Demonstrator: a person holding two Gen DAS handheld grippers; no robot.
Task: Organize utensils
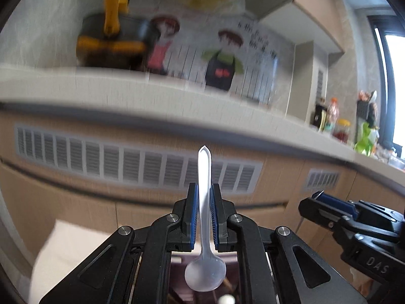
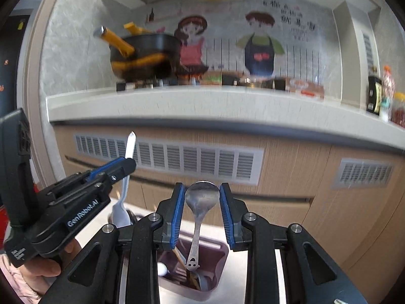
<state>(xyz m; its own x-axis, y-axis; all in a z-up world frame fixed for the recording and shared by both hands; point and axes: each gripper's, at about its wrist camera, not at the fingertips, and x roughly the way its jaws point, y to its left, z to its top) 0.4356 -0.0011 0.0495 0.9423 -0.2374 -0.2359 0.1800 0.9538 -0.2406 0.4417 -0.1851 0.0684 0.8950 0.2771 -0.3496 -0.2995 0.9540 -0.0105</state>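
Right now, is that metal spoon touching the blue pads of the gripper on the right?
Touching. In the right wrist view, the metal spoon has its bowl pinched between both blue pads of the right gripper, with no gap either side.

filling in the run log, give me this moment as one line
left gripper: shut on plastic spoon | right gripper: shut on metal spoon | both above utensil holder
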